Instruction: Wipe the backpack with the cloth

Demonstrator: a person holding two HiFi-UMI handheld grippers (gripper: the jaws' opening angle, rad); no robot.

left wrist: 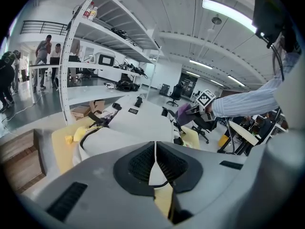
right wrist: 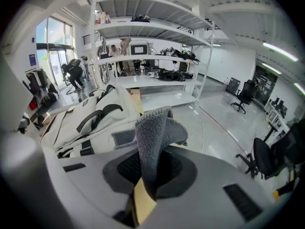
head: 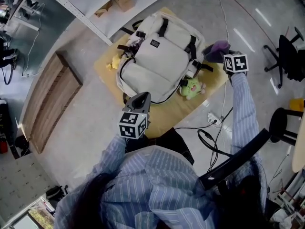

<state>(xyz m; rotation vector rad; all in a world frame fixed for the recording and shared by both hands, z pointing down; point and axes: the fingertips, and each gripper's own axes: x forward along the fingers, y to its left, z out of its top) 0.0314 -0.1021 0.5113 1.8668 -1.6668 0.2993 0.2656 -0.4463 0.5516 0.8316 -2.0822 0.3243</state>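
Head view
- Backpack: the cream backpack (head: 159, 56) with black straps lies flat on the yellowish tabletop (head: 106, 68), in the upper middle of the frame.
- Right hand-held gripper: the right hand-held gripper (head: 223, 53) is at the backpack's right edge, in the upper right, on a striped sleeve.
- Cloth: the cloth (head: 217, 46) bunches at the right hand-held gripper's tip, just beside the backpack. Whether it touches the fabric cannot be told.
- Left hand-held gripper: the left hand-held gripper (head: 141, 99) is at the tabletop's near edge, at frame centre, pointing at the backpack's lower end.
- Plush toy: a green plush toy (head: 191, 87) lies against the backpack's lower right side.
- Floor: a wooden board (head: 50, 104) lies at the left.

Left gripper view
- Jaws: the left hand-held gripper (left wrist: 156, 162) has its jaws pressed together with nothing between them.
- Backpack: the backpack (left wrist: 136, 123) fills the middle, just beyond the tips.
- Far side: the right hand-held gripper (left wrist: 194, 110) and the cloth (left wrist: 183, 112) show at the right of centre.

Right gripper view
- Jaws: the right hand-held gripper (right wrist: 148, 178) is clamped on the cloth (right wrist: 155, 137), which stands up in a folded peak.
- Backpack: the backpack (right wrist: 88, 120) lies at the left of the frame, close beside the cloth.
- Background: shelving (right wrist: 152, 32) is at the upper centre, and an office chair (right wrist: 245, 92) at the right.
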